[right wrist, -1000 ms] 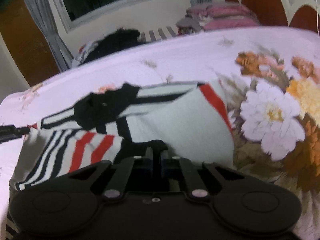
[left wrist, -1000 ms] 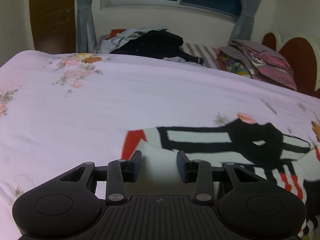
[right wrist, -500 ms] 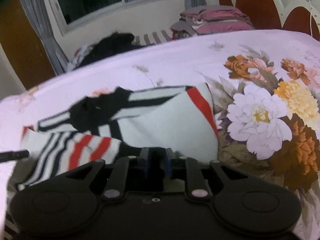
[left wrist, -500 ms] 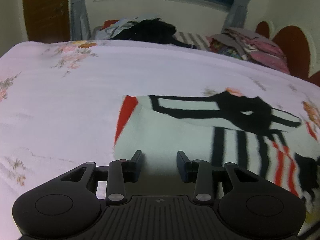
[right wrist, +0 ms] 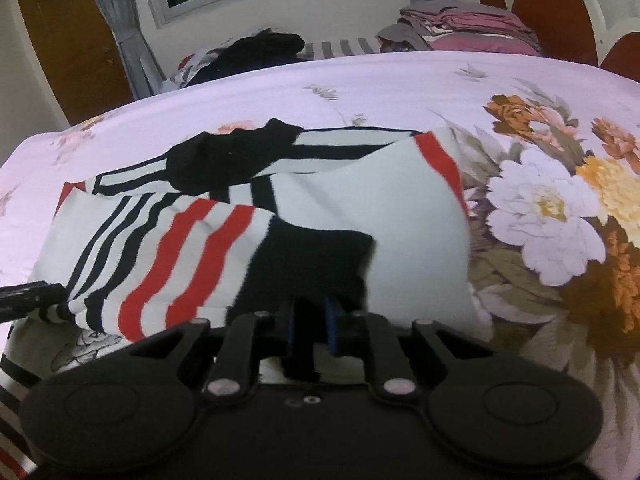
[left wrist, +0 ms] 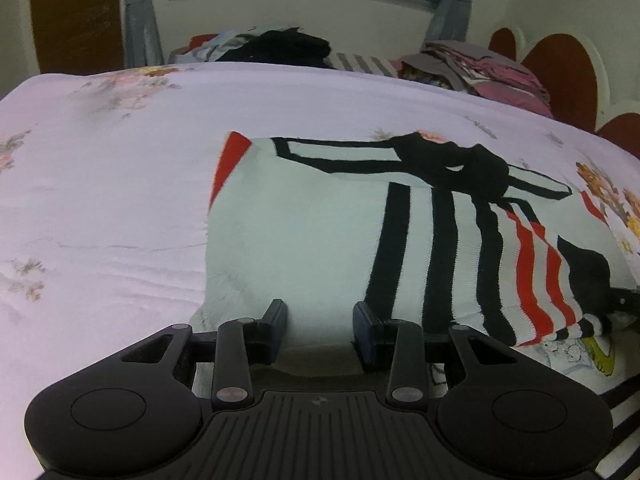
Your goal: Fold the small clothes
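A small white sweater point(left wrist: 304, 232) with black and red stripes lies on the pink floral bedsheet point(left wrist: 100, 184). Its striped sleeve point(right wrist: 168, 256) is folded across the body. My left gripper point(left wrist: 320, 320) is open, its jaws over the sweater's near white edge. My right gripper point(right wrist: 311, 316) is shut on the black cuff point(right wrist: 312, 264) of the sleeve, low over the sweater's body point(right wrist: 400, 216). The left gripper's fingertip point(right wrist: 28, 298) shows at the left edge of the right wrist view.
A heap of dark and light clothes point(left wrist: 276, 46) lies at the far edge of the bed. A stack of folded pink and grey clothes point(left wrist: 476, 70) sits by the red headboard point(left wrist: 568, 76). A window and curtains are behind.
The right gripper has drawn the striped sleeve across the body while still shut on its cuff. The left gripper has moved closer over the sweater's near edge, still open.
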Available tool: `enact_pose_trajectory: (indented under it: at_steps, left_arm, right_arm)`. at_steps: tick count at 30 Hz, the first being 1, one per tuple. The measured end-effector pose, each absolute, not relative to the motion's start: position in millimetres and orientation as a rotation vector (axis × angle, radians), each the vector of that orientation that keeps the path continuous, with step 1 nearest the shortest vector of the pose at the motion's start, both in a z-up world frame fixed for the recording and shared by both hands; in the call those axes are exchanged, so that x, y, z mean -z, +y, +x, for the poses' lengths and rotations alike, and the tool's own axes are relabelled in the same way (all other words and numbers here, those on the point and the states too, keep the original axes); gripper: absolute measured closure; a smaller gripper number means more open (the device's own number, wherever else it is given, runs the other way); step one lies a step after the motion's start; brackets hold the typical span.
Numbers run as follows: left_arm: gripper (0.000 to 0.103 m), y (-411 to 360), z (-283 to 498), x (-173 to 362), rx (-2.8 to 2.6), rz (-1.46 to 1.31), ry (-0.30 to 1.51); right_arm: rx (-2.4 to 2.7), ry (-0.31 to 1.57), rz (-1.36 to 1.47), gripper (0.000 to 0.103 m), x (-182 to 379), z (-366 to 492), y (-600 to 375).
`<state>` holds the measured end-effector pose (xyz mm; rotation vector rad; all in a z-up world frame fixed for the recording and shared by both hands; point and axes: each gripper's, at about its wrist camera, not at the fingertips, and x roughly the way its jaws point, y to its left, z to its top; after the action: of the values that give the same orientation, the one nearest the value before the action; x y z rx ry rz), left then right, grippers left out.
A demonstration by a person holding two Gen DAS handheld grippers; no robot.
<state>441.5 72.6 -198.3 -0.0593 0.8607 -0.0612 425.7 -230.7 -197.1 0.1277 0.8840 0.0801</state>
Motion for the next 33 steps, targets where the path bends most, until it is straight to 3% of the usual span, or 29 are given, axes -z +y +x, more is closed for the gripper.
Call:
enact_pose_trajectory:
  at_steps: [2,16,20,33]
  left_arm:
    - [0.065,70.0,433.6,191.1,0.054,-0.079,0.860]
    - [0.065,9.9,339.6,209.0,0.177,-0.057,0.918]
    - [0.065,25.4,316.8,209.9,0.142,-0.027,0.922]
    - [0.065,61.7,270.9,197.9,0.119,-0.034,0.958]
  right_arm:
    - [-0.108,0.873,0.127,0.080,192.5,417.9,-227.2]
    - [-0.413,0.948,0.067,0.080,201.9,342.8,-163.2]
    - [-0.404,0.937,-0.043,0.081,207.4,326.1,-168.3]
    - [-0.232,0.919,0.113,0.077,194.9,277.4,-212.0]
